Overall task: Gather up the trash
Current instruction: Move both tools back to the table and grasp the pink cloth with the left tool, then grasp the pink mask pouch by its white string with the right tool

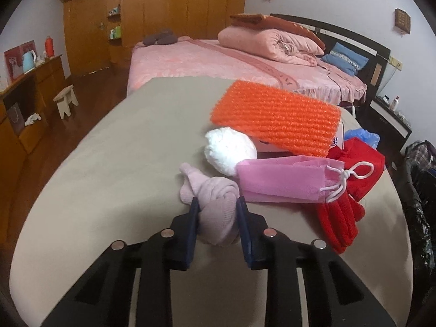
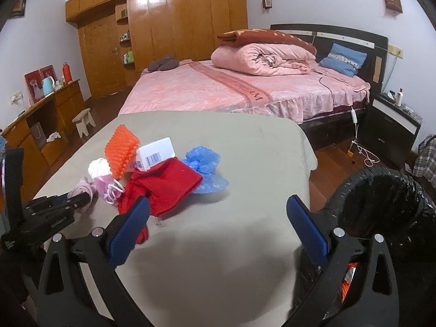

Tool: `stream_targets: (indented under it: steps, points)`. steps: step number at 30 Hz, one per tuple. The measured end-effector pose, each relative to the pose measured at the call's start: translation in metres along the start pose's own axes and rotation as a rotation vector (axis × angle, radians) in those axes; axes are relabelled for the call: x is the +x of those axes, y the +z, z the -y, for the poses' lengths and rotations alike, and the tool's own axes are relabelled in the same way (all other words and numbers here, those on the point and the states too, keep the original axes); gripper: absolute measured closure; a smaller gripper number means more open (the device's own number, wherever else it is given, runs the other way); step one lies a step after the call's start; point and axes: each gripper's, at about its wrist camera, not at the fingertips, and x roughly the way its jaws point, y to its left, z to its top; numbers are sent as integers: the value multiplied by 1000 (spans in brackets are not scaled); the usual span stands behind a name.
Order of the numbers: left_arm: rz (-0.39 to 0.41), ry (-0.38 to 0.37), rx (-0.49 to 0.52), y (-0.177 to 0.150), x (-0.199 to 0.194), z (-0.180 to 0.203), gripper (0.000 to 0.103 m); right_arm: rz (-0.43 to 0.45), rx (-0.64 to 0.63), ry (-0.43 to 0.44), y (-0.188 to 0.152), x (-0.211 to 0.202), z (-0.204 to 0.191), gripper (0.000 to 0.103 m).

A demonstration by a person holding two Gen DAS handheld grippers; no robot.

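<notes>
Trash here is a small heap of soft odds and ends on the cloth-covered counter (image 1: 109, 163), and nearest the left gripper (image 1: 216, 204) lies a twisted pale pink cloth (image 1: 215, 204), already between its fingers, which pinch the roll from both sides. It looks light, limp and easily squashed, so a hold across the thick knotted middle should carry it; a loose tail would likely droop or slide free. The right gripper (image 2: 218, 212) hovers over bare counter with its fingers spread wide and nothing between them; its left finger stands just beside the hem of a red cloth (image 2: 166, 185). That cloth seems floppy, best bunched at a fold. Just beyond lie a pink drawstring pouch (image 1: 286, 182), whose white cord offers a handle, and a white fluffy ball (image 1: 231, 150), probably featherlight and springy. Farther on, an orange bristly pad (image 1: 275, 117) leans on a white box (image 2: 156, 154); the pad looks stiffer, best taken by an edge. A crumpled blue plastic bag (image 2: 204, 169) may be slippery. A black-lined bin (image 2: 381, 201) stands off the counter's right edge.
</notes>
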Motion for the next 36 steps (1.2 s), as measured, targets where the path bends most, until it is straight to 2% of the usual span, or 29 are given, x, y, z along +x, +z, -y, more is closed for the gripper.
stream_targets:
  steps: [5,12,19,25,29,31,33,34,36]
  points:
    - [35,9,-27,2,-16,-8,76,2,-6,20,6,5,-8,6]
    - [67,30,-10,8,-33,-12,76,6,-41,94,15,10,-38,7]
    - [73,69,-19,9,-39,-34,76,-34,-88,200,20,26,-81,22]
    - [69,89,-48,5,-41,-55,76,-88,-100,237,20,46,-101,31]
    - [72,92,-59,3,-43,-62,76,-147,-128,261,15,58,-111,53]
    - [74,91,-63,3,-43,-62,76,-177,-136,294,12,60,-115,75]
    - [75,88,-66,2,-43,-63,76,-189,-146,315,10,58,-118,88]
    - [77,87,-67,2,-44,-62,76,-189,-154,329,10,54,-119,93]
    - [81,82,-62,2,-46,-60,76,-180,-164,346,10,46,-121,95]
